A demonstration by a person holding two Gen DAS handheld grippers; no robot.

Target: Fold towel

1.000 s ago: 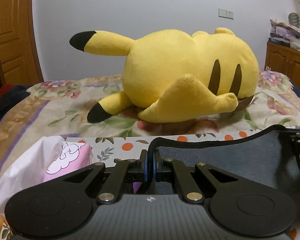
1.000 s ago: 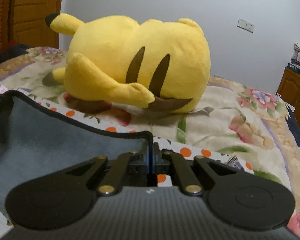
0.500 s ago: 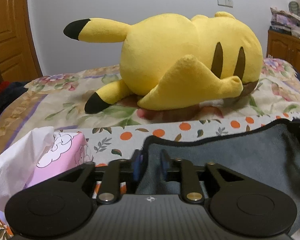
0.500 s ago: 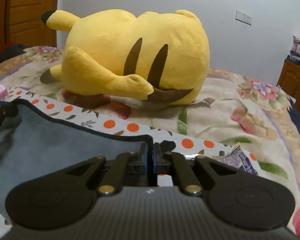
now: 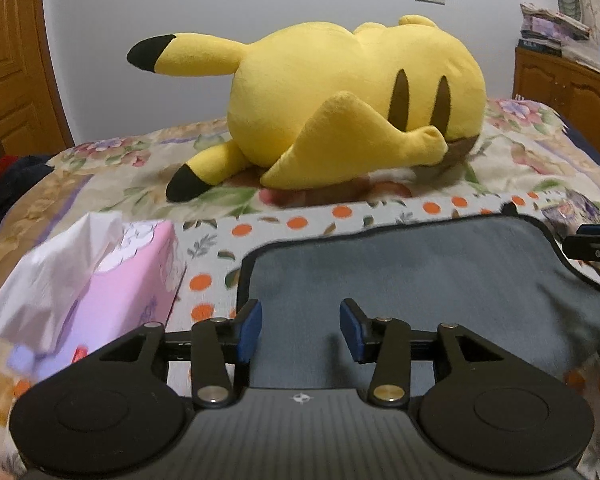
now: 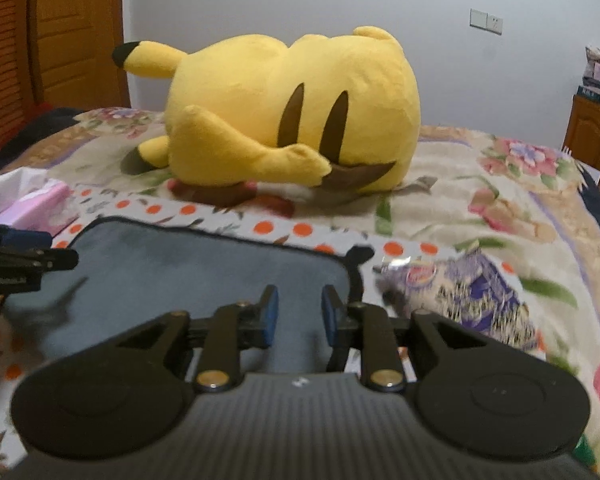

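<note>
A grey towel [image 5: 412, 276] with a black edge lies flat on the bed; it also shows in the right wrist view [image 6: 204, 272]. My left gripper [image 5: 300, 330] is open, its blue pads apart over the towel's near left part, holding nothing. My right gripper [image 6: 295, 314] is open over the towel's near right corner, also empty. The right gripper's tip [image 5: 596, 242] shows at the right edge of the left wrist view. The left gripper's tip [image 6: 24, 258] shows at the left edge of the right wrist view.
A big yellow plush toy [image 5: 340, 108] lies on the bed behind the towel. A pink tissue box [image 5: 100, 280] stands left of the towel. A purple snack wrapper [image 6: 460, 292] lies right of it. A wooden cabinet [image 5: 568, 84] stands at the far right.
Both grippers were shut on the towel's raised edge and have opened. The towel has dropped flat onto the bed. Both grippers have pulled back a little.
</note>
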